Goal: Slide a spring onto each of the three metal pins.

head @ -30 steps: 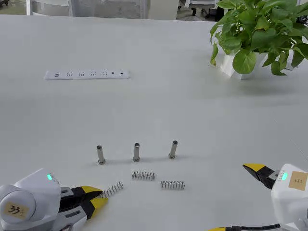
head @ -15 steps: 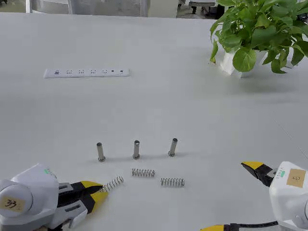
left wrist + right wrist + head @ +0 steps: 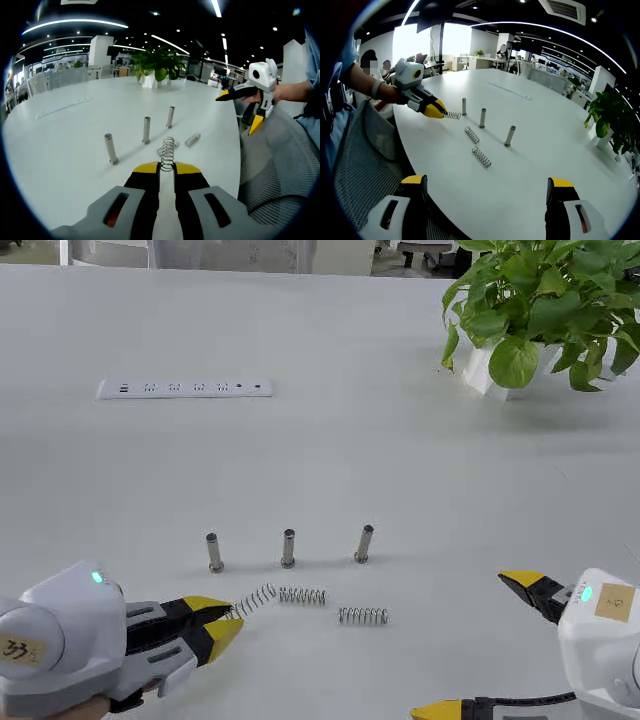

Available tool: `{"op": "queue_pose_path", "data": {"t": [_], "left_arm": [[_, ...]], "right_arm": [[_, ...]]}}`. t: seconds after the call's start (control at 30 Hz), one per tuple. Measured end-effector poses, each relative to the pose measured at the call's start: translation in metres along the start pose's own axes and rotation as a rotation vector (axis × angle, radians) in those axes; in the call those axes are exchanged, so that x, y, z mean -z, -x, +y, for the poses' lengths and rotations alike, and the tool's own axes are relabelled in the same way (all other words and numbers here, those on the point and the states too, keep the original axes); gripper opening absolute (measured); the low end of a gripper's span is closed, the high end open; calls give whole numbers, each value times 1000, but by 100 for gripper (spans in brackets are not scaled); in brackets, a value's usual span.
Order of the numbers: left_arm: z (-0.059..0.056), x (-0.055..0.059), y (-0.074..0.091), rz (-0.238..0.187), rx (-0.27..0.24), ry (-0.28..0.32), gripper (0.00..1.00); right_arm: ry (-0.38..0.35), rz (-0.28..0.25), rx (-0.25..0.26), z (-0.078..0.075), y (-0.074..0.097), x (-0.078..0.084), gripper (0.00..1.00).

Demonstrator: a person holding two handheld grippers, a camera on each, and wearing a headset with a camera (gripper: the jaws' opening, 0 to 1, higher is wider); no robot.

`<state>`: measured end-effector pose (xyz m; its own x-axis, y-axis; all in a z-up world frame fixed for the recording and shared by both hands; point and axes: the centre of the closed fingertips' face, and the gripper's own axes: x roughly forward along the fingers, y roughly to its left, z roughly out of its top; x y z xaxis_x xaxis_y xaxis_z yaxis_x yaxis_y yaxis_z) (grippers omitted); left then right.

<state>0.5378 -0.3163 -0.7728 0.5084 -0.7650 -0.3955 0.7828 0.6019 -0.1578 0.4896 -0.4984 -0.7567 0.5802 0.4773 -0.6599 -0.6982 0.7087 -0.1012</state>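
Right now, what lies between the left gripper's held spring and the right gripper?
The head view shows two loose springs lying on the table past the held spring.

Three pins (image 3: 288,548), three springs (image 3: 302,595) (two lying loose), one plant (image 3: 540,300)

From the headset we look forward and down on the three pins (image 3: 288,548). Our left gripper view sits low and close to the pins, facing the plant (image 3: 156,62) beyond them; our right gripper view looks at the pins from farther off. All three views share the pins
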Motion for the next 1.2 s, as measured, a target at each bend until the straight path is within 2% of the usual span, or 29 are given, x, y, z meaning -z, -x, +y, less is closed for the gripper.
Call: {"op": "queue_pose_path", "data": {"t": [0.27,0.37,0.57,0.73,0.83,0.93,1.03,1.1,1.2], "left_arm": [[-20,-24,1,-46,48,-7,6],[-30,-33,1,-67,68,-11,6],[-45,-44,2,-96,102,-17,6],[-58,-51,3,-115,129,-16,6],[-64,-54,3,-121,143,-13,6],[-68,-55,2,-129,157,-9,6],[-73,-57,2,-134,171,-10,6],[-74,-57,1,-134,174,-16,6],[-77,-59,1,-142,182,-12,6]], "right_arm": [[-40,-37,-14,-1,-2,-11,99],[-75,-66,-28,1,-3,-18,98],[-109,-100,-56,4,-4,-28,97],[-97,-106,-91,10,-5,-33,95],[-137,-149,-138,17,-5,-43,91],[-193,-194,-187,23,-2,-55,82],[-278,-245,-225,23,1,-66,74],[-308,-269,-240,22,3,-71,70],[-369,-307,-290,25,6,-78,62]]}}
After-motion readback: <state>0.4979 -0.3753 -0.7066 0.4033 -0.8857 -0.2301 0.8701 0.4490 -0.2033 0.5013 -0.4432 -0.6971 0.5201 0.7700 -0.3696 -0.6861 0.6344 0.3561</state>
